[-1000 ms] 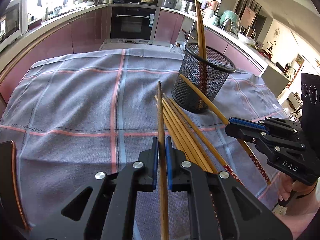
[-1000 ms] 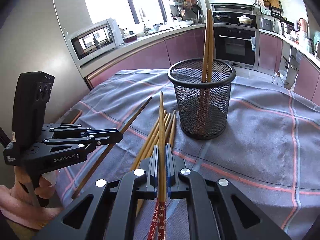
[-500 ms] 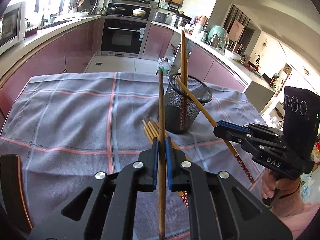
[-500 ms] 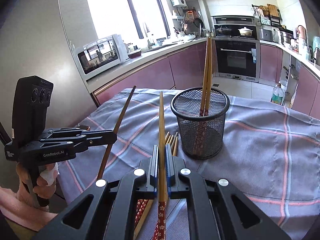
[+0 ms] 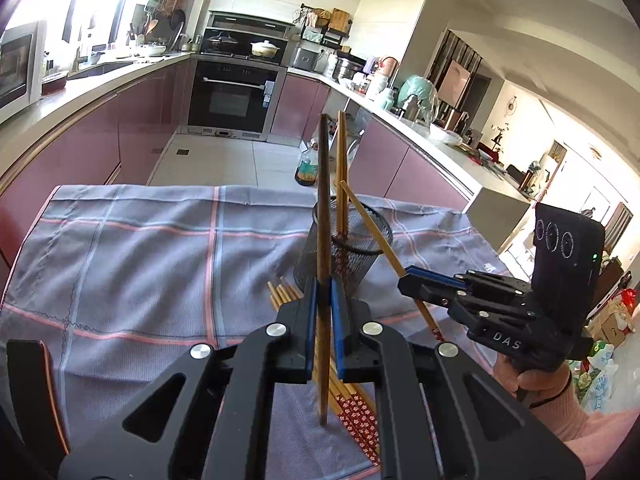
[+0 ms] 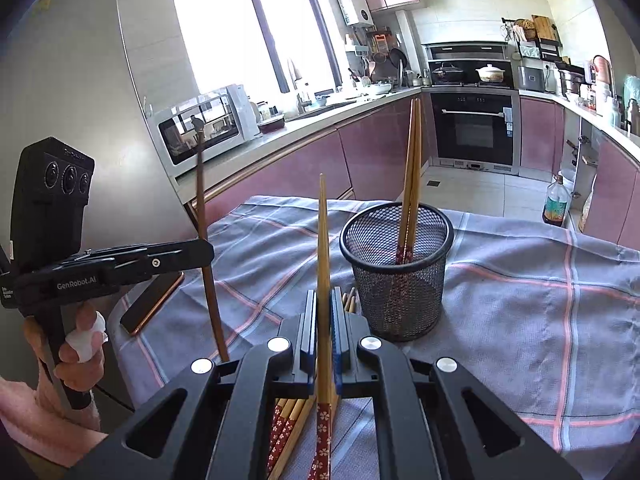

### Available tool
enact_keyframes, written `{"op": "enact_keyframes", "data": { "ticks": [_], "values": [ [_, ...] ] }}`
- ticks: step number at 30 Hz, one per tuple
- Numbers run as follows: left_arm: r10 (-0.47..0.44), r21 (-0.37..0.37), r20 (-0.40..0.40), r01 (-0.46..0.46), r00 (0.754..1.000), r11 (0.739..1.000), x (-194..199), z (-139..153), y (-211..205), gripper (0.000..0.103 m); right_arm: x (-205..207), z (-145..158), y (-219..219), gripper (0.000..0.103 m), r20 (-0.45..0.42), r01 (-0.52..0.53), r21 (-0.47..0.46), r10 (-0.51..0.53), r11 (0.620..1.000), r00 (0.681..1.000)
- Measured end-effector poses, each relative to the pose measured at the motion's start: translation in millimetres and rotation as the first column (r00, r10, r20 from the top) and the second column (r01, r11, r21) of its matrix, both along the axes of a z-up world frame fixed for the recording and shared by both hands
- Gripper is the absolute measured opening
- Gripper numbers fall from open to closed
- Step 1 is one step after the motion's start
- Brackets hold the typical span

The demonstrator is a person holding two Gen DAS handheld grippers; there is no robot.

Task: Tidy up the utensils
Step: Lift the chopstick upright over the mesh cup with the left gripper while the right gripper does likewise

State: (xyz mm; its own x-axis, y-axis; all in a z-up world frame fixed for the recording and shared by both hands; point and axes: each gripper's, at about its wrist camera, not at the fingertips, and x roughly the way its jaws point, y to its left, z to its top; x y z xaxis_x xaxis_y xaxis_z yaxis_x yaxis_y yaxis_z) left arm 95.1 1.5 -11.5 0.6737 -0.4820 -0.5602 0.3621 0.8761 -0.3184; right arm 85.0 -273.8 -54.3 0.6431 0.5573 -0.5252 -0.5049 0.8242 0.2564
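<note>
- From the left wrist view we see the left gripper (image 5: 323,312) clenched on a dark brown chopstick (image 5: 322,216), held upright in front of the mesh cup (image 5: 344,256).
- Only this view shows the right gripper (image 5: 408,278) from the side, its light chopstick (image 5: 376,232) slanting across the cup's rim.
- The right wrist view gives us that gripper's (image 6: 323,320) fingers (image 6: 308,332) clamped on the light chopstick (image 6: 323,248), its red flowered end below.
- Here alone we see a phone (image 6: 152,302) on the bench's checked cloth (image 6: 520,300).
- Two chopsticks (image 6: 412,184) stand in the cup (image 6: 396,280); loose chopsticks (image 6: 288,420) lie beside it.
</note>
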Motion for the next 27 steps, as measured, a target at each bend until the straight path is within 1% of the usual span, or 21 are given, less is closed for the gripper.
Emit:
{"op": "enact_keyframes", "data": {
  "ticks": [8, 16, 21, 27],
  "values": [
    [-0.005, -0.027, 0.075, 0.007, 0.997, 1.0, 9, 35, -5, 0.008, 7, 20, -7, 0.005, 0.064, 0.036, 0.017, -0.037, 0.999, 0.997],
    [0.003, -0.069, 0.14, 0.007, 0.99, 0.998, 25, 72, -9, 0.008, 29, 42, -13, 0.005, 0.132, 0.064, 0.042, -0.069, 0.997, 0.989],
    [0.011, -0.094, 0.165, 0.005, 0.986, 0.996, 41, 93, -11, 0.008, 43, 47, -13, 0.005, 0.153, 0.069, 0.058, -0.077, 0.996, 0.985],
    [0.02, -0.088, 0.162, -0.006, 0.987, 0.996, 67, 104, -22, 0.008, 66, 51, -12, 0.005, 0.19, 0.089, 0.095, -0.106, 0.991, 0.976]
  ]
}}
